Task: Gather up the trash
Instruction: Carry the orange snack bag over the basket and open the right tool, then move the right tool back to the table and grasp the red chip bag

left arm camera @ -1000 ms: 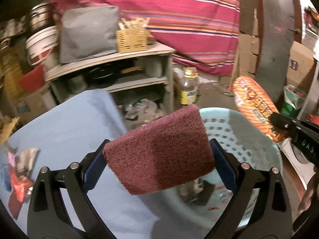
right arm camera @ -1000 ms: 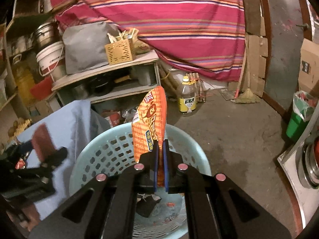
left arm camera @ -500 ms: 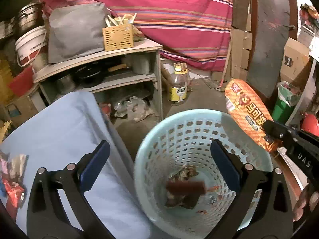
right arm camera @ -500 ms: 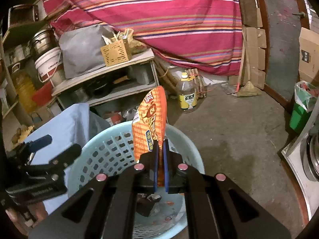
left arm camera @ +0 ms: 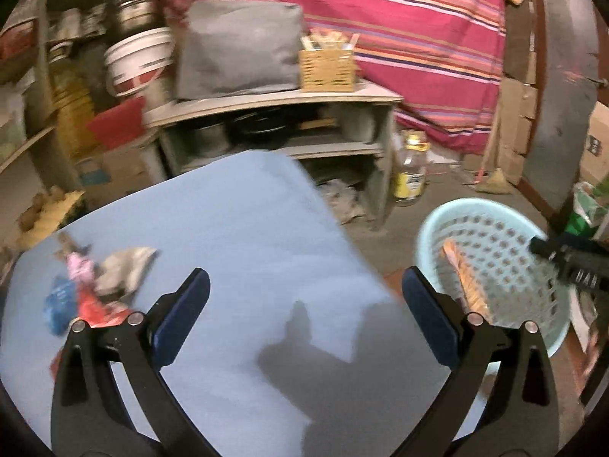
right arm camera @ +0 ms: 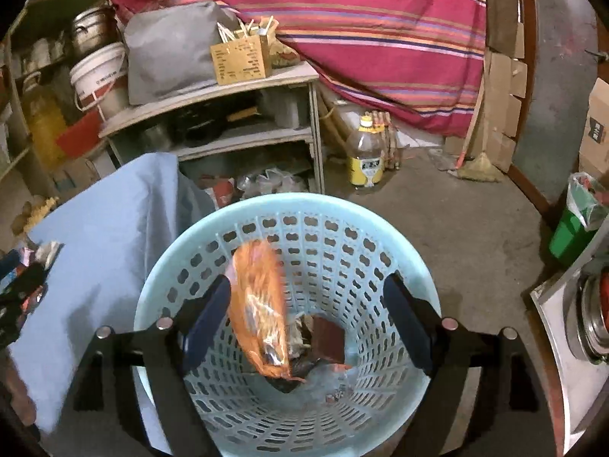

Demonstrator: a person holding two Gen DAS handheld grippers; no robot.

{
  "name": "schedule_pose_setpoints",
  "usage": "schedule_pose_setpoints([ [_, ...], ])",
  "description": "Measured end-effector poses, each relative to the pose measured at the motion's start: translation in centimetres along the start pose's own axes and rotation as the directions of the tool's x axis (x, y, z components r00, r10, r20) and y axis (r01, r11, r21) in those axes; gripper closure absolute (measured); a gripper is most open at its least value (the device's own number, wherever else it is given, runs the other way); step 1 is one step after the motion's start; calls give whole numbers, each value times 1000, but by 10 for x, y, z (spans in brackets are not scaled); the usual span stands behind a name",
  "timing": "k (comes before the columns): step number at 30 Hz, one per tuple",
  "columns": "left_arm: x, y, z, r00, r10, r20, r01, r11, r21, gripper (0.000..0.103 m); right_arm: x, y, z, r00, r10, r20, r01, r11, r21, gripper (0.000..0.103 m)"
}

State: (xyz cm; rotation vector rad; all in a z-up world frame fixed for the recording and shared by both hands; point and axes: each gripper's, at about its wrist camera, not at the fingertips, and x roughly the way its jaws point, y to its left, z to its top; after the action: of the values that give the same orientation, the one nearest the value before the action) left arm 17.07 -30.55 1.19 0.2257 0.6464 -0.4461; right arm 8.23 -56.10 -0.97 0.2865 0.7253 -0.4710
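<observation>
A pale blue perforated basket [right arm camera: 384,243] stands on the floor beside the blue-clothed table [left arm camera: 236,236]. My right gripper [right arm camera: 308,323] is open above the basket. An orange snack bag [right arm camera: 259,312] is falling between its fingers into the basket, blurred. A dark red scouring pad [right arm camera: 327,339] and other scraps lie at the bottom. My left gripper [left arm camera: 304,316] is open and empty over the table. A small pile of wrappers [left arm camera: 95,285] lies on the cloth to its left. The basket [left arm camera: 495,262] and bag [left arm camera: 464,282] also show at the right of the left wrist view.
A grey shelf unit [right arm camera: 243,129] with a wicker box [right arm camera: 239,59] stands behind the table. An oil bottle [right arm camera: 365,156] stands on the floor. A green bin [right arm camera: 571,228] is at the right. A striped cloth [right arm camera: 380,30] hangs behind.
My left gripper dropped the scouring pad into the basket, then swung left over the table. My right gripper opened and let go of the orange bag, which now falls into the basket.
</observation>
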Motion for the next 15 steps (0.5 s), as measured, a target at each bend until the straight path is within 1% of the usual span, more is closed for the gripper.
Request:
schedule_pose_setpoints([
  [1, -3, 13, -5, 1000, 26, -3, -26, 1000, -4, 5, 0, 1, 0, 1000, -10, 6, 10, 1000, 6, 21],
  [3, -8, 38, -12, 997, 73, -7, -73, 997, -21, 5, -2, 6, 2, 999, -38, 22, 38, 999, 15, 16],
  [4, -12, 57, -19, 995, 98, -18, -99, 994, -45, 5, -3, 10, 3, 999, -45, 29, 45, 999, 14, 16],
  [5, -14, 68, -22, 994, 110, -25, -111, 992, -62, 5, -4, 15, 4, 998, -52, 39, 52, 999, 12, 15],
  [6, -16, 85, -28, 991, 129, -35, -131, 987, -89, 5, -4, 19, 4, 997, -57, 42, 57, 998, 9, 11],
  [8, -18, 111, -34, 985, 165, -47, -170, 978, -118, 5, -3, 30, 4, 997, -63, 47, 63, 998, 1, 9],
  [11, -16, 151, -47, 967, 239, -85, -250, 953, -174, 5, -1, 50, 5, 997, -59, 53, 60, 998, -20, 8],
  [12, -16, 161, -51, 964, 249, -97, -264, 946, -190, 5, 0, 58, 5, 997, -56, 55, 57, 998, -24, 8],
  [13, -14, 177, -57, 957, 266, -118, -286, 933, -219, 5, -1, 64, 5, 997, -50, 59, 51, 998, -26, 8],
  [15, -12, 196, -69, 947, 287, -146, -316, 913, -256, 5, -1, 77, 5, 997, -34, 64, 36, 999, -30, 8],
])
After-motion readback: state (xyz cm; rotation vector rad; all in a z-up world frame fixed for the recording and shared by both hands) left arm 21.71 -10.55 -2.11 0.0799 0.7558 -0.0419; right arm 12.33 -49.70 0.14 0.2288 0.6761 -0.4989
